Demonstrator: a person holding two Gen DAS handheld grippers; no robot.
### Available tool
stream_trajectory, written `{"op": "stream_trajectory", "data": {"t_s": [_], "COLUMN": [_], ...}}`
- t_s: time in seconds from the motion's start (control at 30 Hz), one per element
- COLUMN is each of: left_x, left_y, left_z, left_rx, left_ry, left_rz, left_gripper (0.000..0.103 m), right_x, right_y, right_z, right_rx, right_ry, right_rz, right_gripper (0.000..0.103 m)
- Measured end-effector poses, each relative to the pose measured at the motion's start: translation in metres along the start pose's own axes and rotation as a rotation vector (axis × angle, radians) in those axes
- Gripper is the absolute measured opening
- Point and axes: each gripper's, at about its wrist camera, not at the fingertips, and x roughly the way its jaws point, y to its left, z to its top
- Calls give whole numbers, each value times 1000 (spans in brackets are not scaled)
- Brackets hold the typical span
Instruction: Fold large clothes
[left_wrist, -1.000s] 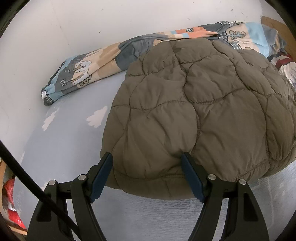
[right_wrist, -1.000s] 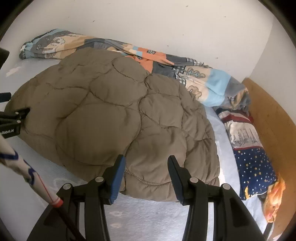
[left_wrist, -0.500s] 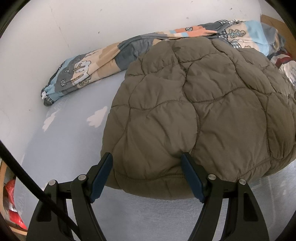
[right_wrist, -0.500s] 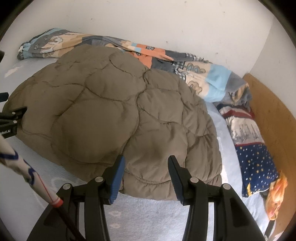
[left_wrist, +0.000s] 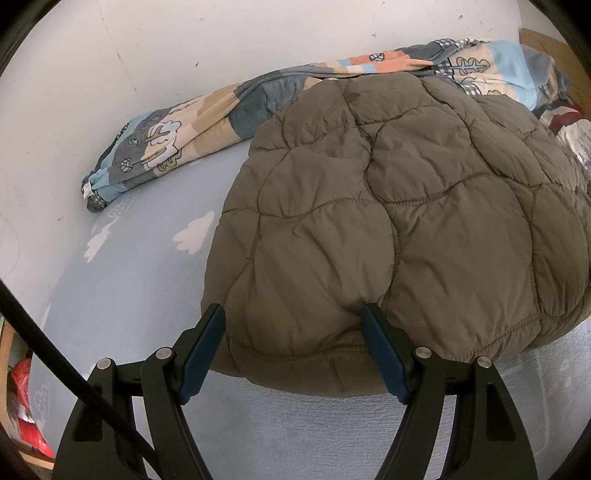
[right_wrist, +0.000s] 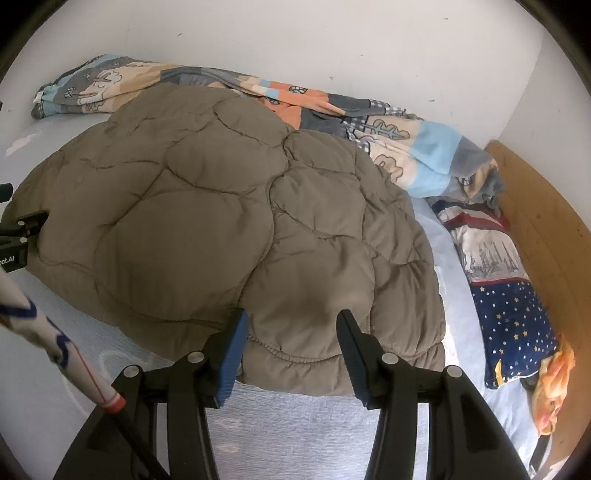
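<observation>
A puffy olive quilted jacket (left_wrist: 388, 221) lies bunched in a rounded heap on the pale blue bed sheet (left_wrist: 129, 277). My left gripper (left_wrist: 293, 332) straddles the near left part of its hem. The left pad sits against the jacket's side edge and the right pad dents the padding, so the jaws are shut on a thick wad. In the right wrist view the same jacket (right_wrist: 221, 229) fills the middle, and my right gripper (right_wrist: 291, 332) is shut on a bulge of the near right hem. The left gripper's tips (right_wrist: 22, 229) show at the jacket's far left edge.
A rolled patterned duvet (right_wrist: 406, 147) lies along the white wall behind the jacket. A starry navy pillow (right_wrist: 509, 295) and an orange cloth (right_wrist: 554, 384) lie at the right by a wooden board (right_wrist: 546, 229). A white-and-blue wrapped cable (right_wrist: 44, 332) crosses the lower left.
The right wrist view has drifted slightly. The jacket and both grippers keep their places on the hem.
</observation>
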Motion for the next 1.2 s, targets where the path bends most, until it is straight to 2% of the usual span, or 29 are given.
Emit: {"op": "stream_trajectory", "data": {"t_s": [0.6, 0.7, 0.8, 0.87, 0.93, 1.0, 1.07, 1.17, 1.2], "left_x": [0, 0, 5, 14, 25, 37, 51, 67, 69], "left_y": [0, 11, 42, 71, 101, 129, 151, 166, 167], "left_z": [0, 5, 9, 8, 1, -11, -26, -47, -49], "left_rx": [2, -33, -172, -300, -446, -594, -743, -914, -936], "left_ry": [2, 25, 67, 115, 174, 235, 290, 341, 344], "left_rz": [-2, -52, -133, -177, -222, -278, -375, -509, -525], "left_gripper": [75, 75, 75, 75, 75, 75, 75, 75, 75], "right_x": [-1, -1, 4, 10, 16, 24, 32, 46, 51], "right_y": [1, -3, -35, -71, -103, -134, -160, -193, -200], "right_z": [1, 3, 7, 7, 1, -10, -22, -50, -61], "right_rx": [-9, 11, 152, 314, 460, 597, 722, 937, 1007], "right_ry": [-4, 4, 38, 69, 98, 136, 176, 235, 260], "right_rz": [-3, 19, 81, 130, 142, 153, 175, 246, 270], "right_gripper": [55, 55, 57, 66, 72, 74, 78, 83, 83]}}
